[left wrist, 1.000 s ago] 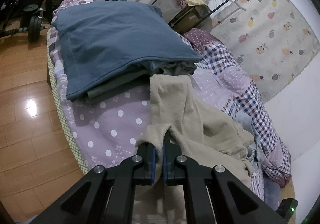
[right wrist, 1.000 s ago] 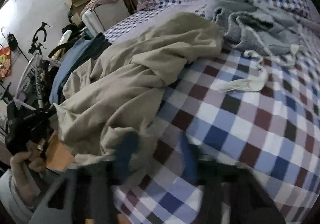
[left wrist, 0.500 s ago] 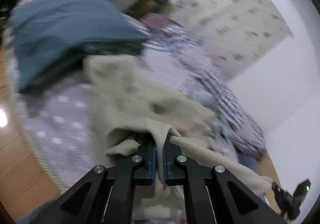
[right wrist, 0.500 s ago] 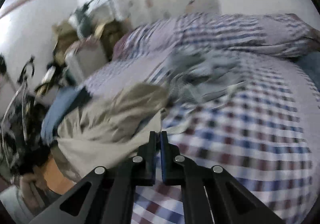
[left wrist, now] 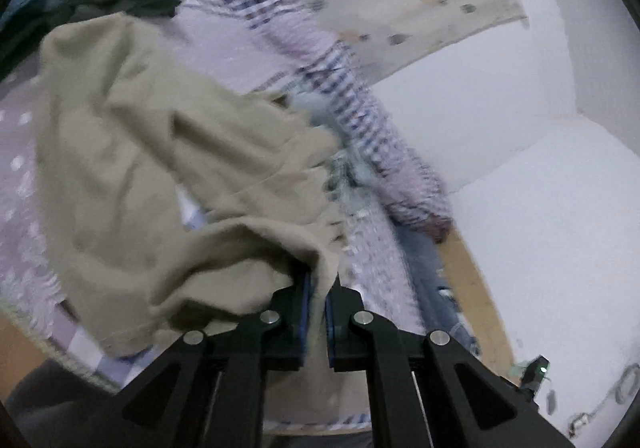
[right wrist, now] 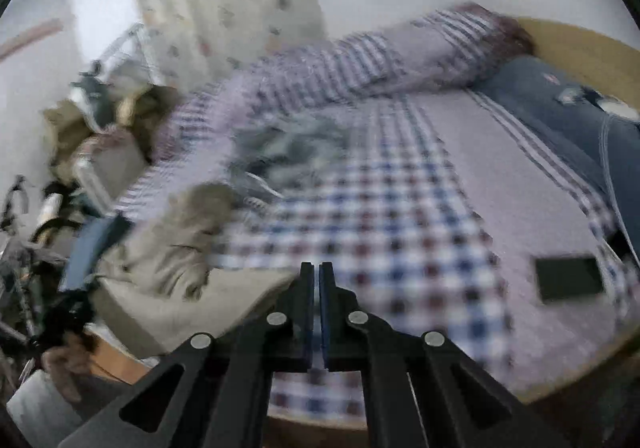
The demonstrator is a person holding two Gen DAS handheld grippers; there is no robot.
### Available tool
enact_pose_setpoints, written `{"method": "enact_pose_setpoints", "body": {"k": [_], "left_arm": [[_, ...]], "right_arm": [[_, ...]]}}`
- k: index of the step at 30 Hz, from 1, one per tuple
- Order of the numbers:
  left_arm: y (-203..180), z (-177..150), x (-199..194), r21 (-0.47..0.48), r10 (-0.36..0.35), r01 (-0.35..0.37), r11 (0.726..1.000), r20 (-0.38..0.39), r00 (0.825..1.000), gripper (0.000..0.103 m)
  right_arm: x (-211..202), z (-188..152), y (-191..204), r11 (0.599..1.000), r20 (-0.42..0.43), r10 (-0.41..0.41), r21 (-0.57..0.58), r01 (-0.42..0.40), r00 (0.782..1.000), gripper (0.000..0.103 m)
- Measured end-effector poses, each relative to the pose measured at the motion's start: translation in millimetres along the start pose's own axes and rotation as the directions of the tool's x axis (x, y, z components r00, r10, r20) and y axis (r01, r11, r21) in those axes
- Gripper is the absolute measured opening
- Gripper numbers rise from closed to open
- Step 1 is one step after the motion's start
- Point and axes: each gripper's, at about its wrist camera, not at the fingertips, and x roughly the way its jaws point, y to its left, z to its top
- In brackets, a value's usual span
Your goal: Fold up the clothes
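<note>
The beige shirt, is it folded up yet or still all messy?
Messy. The beige shirt hangs rumpled from the left gripper over the bed.

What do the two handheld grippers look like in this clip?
Both look alike: the left gripper and right gripper have matte black angular linkage arms with round silver rivets, and flat fingers faced with blue pads. No cables or markings are visible.

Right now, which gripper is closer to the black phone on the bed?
Right. The right gripper hangs over the checked bedspread, with the black phone lying just off to its side. The left gripper is pinching the beige garment; no phone appears in its view.
</note>
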Motion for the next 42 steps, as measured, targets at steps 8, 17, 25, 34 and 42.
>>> {"method": "enact_pose_setpoints", "body": {"k": [8, 17, 25, 34, 42], "left_arm": [[12.8, 5.3, -33.5, -0.079, 0.126, -0.115, 0.990, 0.153, 0.980, 0.076], [28.2, 21.8, -60.6, -0.177, 0.219, -0.171, 0.969, 0.302, 0.928, 0.084], [-43.8, 44.8, -6.2, 0.150, 0.162, -0.208, 0.967, 0.270, 0.949, 0.084], [-106.9, 84.4, 98.4, 0.460, 0.209, -0.305, 0.834, 0.249, 0.946, 0.084], [-142.8, 88.0, 192.7, 0.695, 0.301, -0.361, 0.621, 0.214, 0.929, 0.084]], "right_arm": [[29.1, -17.4, -7.4, 0.999, -0.076, -0.020, 0.033, 0.023, 0.997, 0.006], [81.6, -41.0, 47.8, 0.991, -0.125, 0.131, -0.017, -0.134, 0.983, 0.040], [109.5, -62.4, 53.7, 0.982, -0.139, 0.188, -0.002, -0.190, 0.972, 0.041], [126.3, -71.7, 38.2, 0.981, -0.161, 0.189, 0.068, -0.180, 0.969, 0.042], [142.3, -80.9, 41.5, 0.987, -0.210, 0.162, 0.043, -0.156, 0.964, 0.042]]}}
